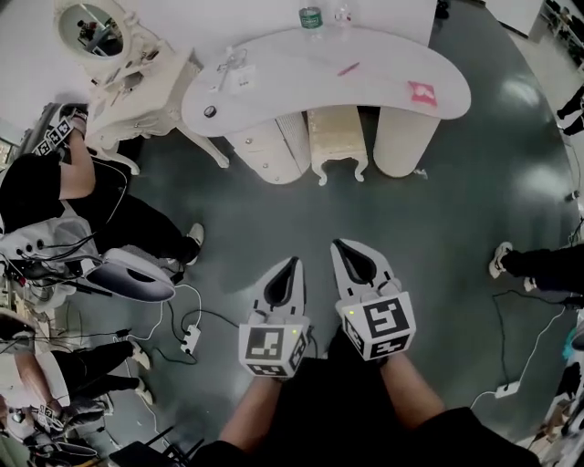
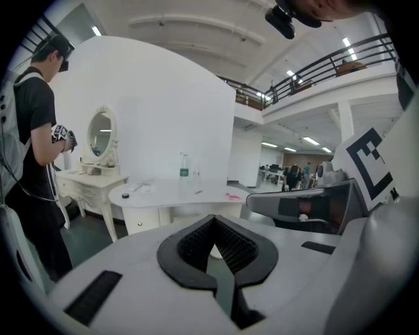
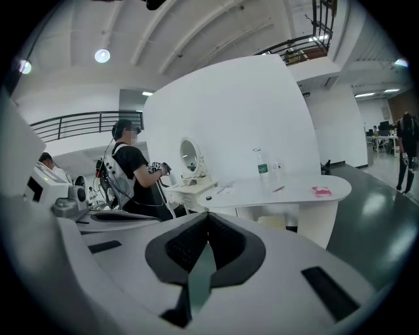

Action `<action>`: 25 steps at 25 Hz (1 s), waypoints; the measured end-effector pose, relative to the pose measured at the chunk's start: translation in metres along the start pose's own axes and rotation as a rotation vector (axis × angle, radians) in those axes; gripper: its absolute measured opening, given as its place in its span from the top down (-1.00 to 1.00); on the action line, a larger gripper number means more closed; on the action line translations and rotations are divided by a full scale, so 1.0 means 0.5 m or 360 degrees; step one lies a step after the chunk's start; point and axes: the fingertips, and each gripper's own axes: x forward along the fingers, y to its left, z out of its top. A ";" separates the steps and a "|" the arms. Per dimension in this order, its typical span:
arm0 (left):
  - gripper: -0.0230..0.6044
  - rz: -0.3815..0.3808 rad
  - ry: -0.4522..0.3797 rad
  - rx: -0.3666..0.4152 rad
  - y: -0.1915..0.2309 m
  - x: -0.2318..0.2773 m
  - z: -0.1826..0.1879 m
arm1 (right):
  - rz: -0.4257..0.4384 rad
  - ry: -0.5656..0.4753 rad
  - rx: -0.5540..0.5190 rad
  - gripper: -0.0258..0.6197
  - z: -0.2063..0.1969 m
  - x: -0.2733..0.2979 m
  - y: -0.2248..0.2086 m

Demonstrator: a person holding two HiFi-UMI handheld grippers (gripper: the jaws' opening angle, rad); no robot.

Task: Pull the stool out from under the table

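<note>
A cream stool (image 1: 338, 141) with carved legs stands tucked under the white curved table (image 1: 274, 82), between its two pedestals. In the right gripper view the stool (image 3: 271, 222) shows below the tabletop (image 3: 281, 190). The left gripper view shows the table (image 2: 177, 193) ahead, but there I cannot make out the stool. Both grippers hang over the dark floor, well short of the table, and point toward it. My left gripper (image 1: 294, 261) is shut with nothing in it, and so is my right gripper (image 1: 338, 243). The closed jaws (image 2: 213, 220) (image 3: 207, 216) hold nothing.
A white vanity with an oval mirror (image 1: 119, 64) stands left of the table. A person in black (image 1: 55, 191) stands at the left amid equipment. Cables and a power strip (image 1: 190, 339) lie on the floor. Another person's shoe (image 1: 500, 260) is at the right. A bottle (image 1: 311, 16) stands on the table.
</note>
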 end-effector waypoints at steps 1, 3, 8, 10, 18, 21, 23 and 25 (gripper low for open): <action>0.91 0.0000 0.0004 0.0003 0.001 0.010 0.002 | -0.0010 -0.0002 0.0007 0.90 0.002 0.005 -0.014; 0.91 0.0001 0.0018 0.0005 0.005 0.028 0.001 | -0.0024 -0.0001 0.0020 0.90 0.005 0.015 -0.035; 0.91 -0.0012 0.0052 0.0007 0.022 0.067 -0.002 | -0.0033 0.0036 0.0043 0.90 -0.005 0.054 -0.056; 0.91 -0.0010 0.0054 -0.0004 0.038 0.080 0.001 | -0.0034 0.0050 0.0047 0.90 -0.005 0.075 -0.058; 0.91 -0.0048 0.0088 -0.0043 0.134 0.127 -0.024 | -0.0093 0.0105 0.0043 0.90 -0.017 0.180 -0.042; 0.91 -0.0081 0.0091 -0.0015 0.184 0.161 -0.007 | -0.0135 0.0118 0.0031 0.90 0.001 0.234 -0.035; 0.91 -0.0110 0.0086 0.0021 0.217 0.187 0.005 | -0.0177 0.0134 0.0023 0.90 0.009 0.272 -0.035; 0.91 -0.0151 0.0093 0.0022 0.250 0.215 0.007 | -0.0227 0.0155 0.0018 0.90 0.011 0.308 -0.039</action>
